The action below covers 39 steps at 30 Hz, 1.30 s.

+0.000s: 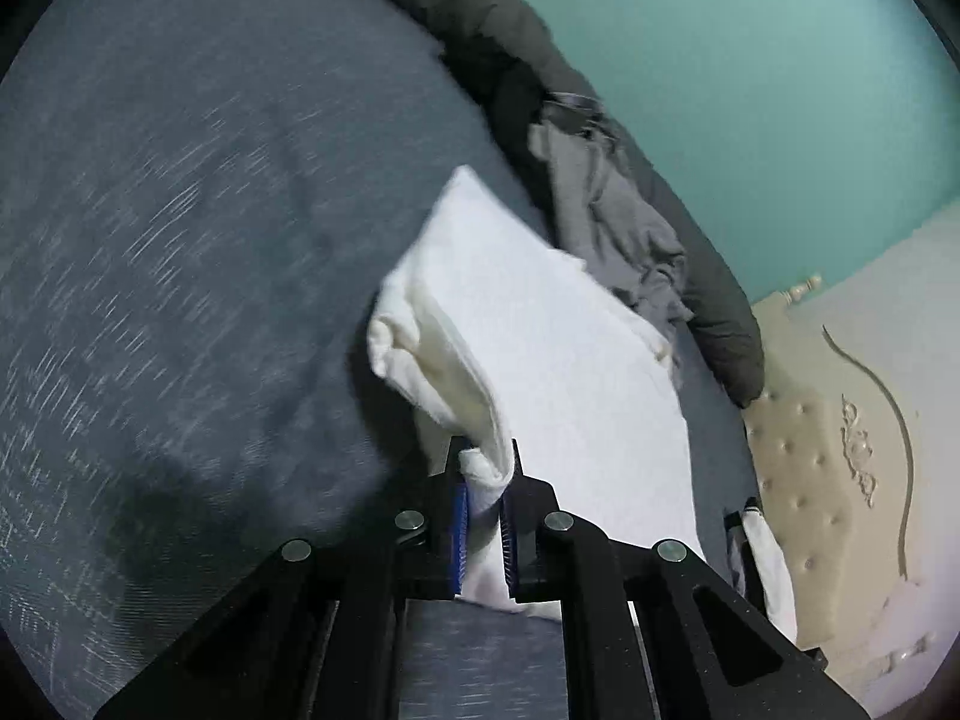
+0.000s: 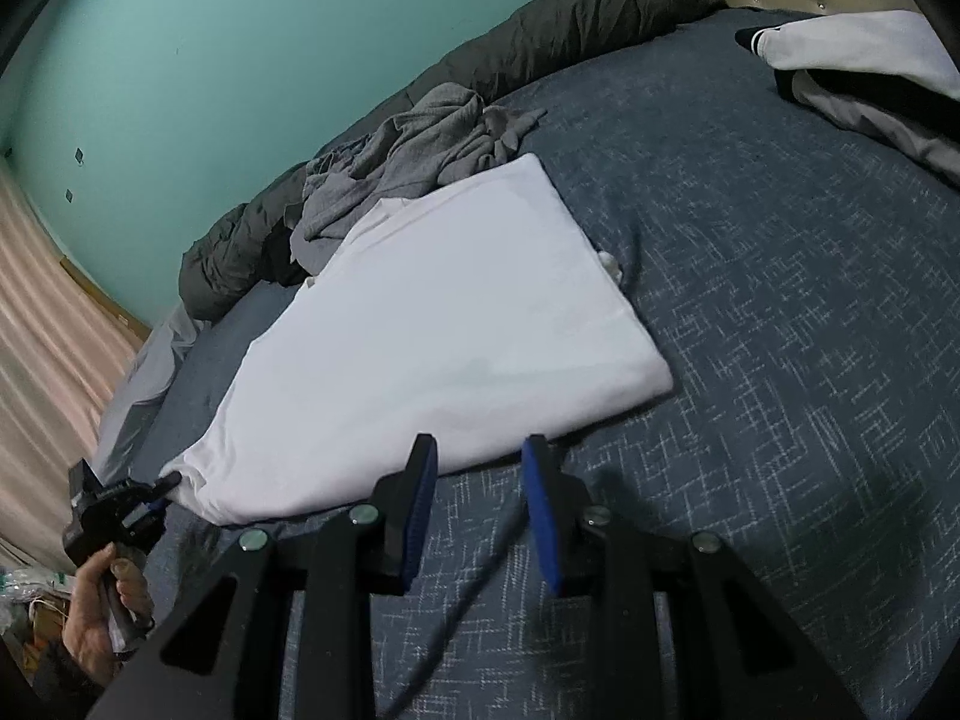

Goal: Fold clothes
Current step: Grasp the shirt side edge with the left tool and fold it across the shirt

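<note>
A white garment (image 2: 444, 324) lies folded lengthwise on the dark blue bedcover (image 2: 780, 330). My left gripper (image 1: 485, 483) is shut on one end of the white garment (image 1: 540, 348) and lifts that corner, so the cloth bunches above the fingers. In the right wrist view that left gripper (image 2: 165, 483) shows at the garment's near-left corner, held by a hand (image 2: 105, 606). My right gripper (image 2: 480, 468) stands open just before the garment's near edge, with nothing between its blue pads (image 2: 543, 516).
A crumpled grey garment (image 2: 414, 162) lies beyond the white one, against a dark olive duvet roll (image 2: 540, 42) along the teal wall. A black and white garment (image 2: 852, 60) lies at the far right. A cream tufted headboard (image 1: 840, 450) borders the bed.
</note>
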Tool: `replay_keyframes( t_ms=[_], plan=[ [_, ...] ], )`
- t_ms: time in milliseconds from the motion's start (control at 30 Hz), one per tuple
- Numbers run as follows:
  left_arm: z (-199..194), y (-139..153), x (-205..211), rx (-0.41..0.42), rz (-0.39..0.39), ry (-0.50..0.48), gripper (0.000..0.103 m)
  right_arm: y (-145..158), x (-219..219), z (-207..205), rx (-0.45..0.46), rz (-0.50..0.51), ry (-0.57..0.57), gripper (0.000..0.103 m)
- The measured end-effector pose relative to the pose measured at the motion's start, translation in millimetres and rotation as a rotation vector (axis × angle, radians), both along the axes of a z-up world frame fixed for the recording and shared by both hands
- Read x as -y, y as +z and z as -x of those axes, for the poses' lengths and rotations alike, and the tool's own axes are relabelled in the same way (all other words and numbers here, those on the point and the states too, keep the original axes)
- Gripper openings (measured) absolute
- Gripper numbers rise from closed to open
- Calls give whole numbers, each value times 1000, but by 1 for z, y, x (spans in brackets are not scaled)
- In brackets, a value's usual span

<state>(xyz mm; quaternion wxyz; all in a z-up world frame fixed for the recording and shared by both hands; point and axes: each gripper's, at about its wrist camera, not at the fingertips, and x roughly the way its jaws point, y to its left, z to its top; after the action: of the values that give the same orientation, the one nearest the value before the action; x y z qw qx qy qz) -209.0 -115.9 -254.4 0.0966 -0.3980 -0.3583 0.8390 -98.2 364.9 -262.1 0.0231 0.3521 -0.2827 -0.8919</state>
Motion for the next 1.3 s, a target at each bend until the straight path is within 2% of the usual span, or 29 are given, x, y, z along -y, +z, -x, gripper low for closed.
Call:
replay_keyframes(
  t_ms=[200, 300, 433, 500, 600, 833, 900, 967, 1033, 1133, 1200, 1300],
  plan=[
    [19, 45, -40, -49, 57, -60, 8, 0, -9, -2, -7, 59, -17, 33],
    [38, 69, -83, -84, 80, -126, 8, 1, -17, -4, -5, 91, -32, 33],
    [60, 96, -183, -133, 155, -278, 7, 2, -30, -6, -15, 125, -50, 33],
    [60, 97, -242, -143, 184, -377, 7, 3, -36, -7, -25, 145, -61, 33],
    [51, 71, -338, -108, 237, -562, 8, 2, -44, -7, -20, 157, -63, 33],
    [29, 9, -405, 10, 369, -715, 8, -2, -60, -4, -16, 191, -75, 33],
    [22, -8, -424, 45, 406, -758, 14, -2, -64, -3, -16, 201, -79, 33],
    [20, 0, -413, 36, 401, -744, 26, -3, -69, -3, -16, 212, -83, 33],
    [16, 14, -392, 14, 382, -718, 52, -4, -73, -2, -15, 222, -88, 34],
    [9, 34, -361, -19, 354, -680, 53, -5, -79, 0, -17, 237, -89, 34],
    [10, 39, -340, -25, 391, -639, 53, -4, -75, 7, -28, 249, -61, 46],
    [20, 28, -303, 29, 398, -550, 53, -4, -70, 17, -36, 248, -23, 48]
  ],
)
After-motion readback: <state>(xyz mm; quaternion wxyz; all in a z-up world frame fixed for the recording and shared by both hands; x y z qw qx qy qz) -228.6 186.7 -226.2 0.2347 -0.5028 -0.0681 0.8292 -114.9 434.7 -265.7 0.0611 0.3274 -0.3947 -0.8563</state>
